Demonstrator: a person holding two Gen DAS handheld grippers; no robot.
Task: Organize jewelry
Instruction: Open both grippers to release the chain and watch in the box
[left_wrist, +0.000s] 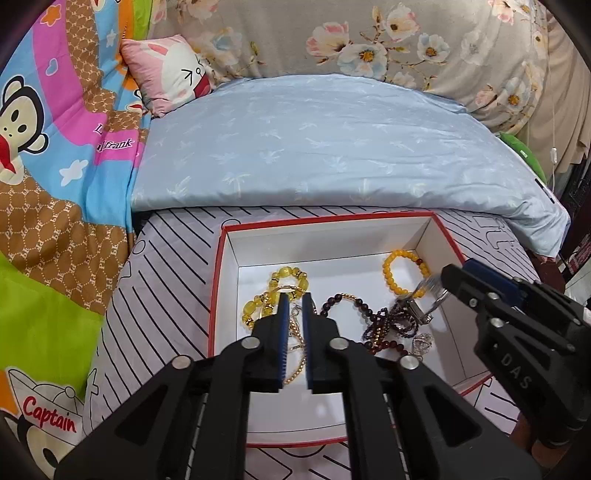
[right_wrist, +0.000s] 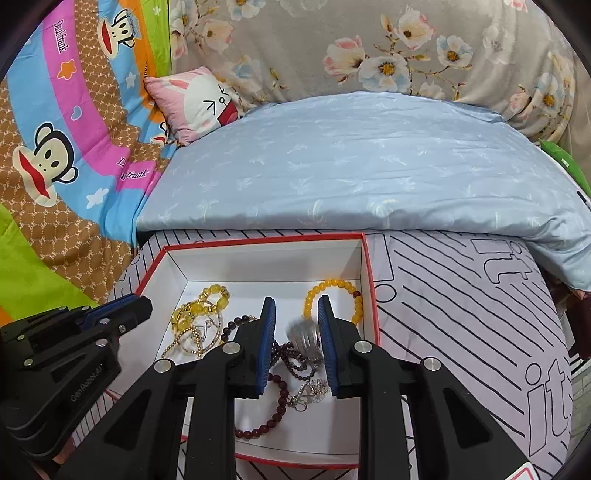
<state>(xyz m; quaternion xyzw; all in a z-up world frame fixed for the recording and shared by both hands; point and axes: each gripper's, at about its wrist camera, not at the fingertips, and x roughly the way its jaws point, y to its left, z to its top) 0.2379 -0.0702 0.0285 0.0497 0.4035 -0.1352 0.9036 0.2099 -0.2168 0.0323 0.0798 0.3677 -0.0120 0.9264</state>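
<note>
Jewelry lies tangled inside the red-rimmed box on the bed. Right tool grips a blurred silver piece; left tool hovers narrow, empty. Sorting remains largely undone.

A motion-blurred silver piece sits between the right tool's fingers, its form unreadable.

Home bedroom, bed surface. Pale blue quilt across the middle; grey floral bedding far; cartoon-monkey blanket left; small pink rabbit cushion far left; line-patterned sheet near.
</note>
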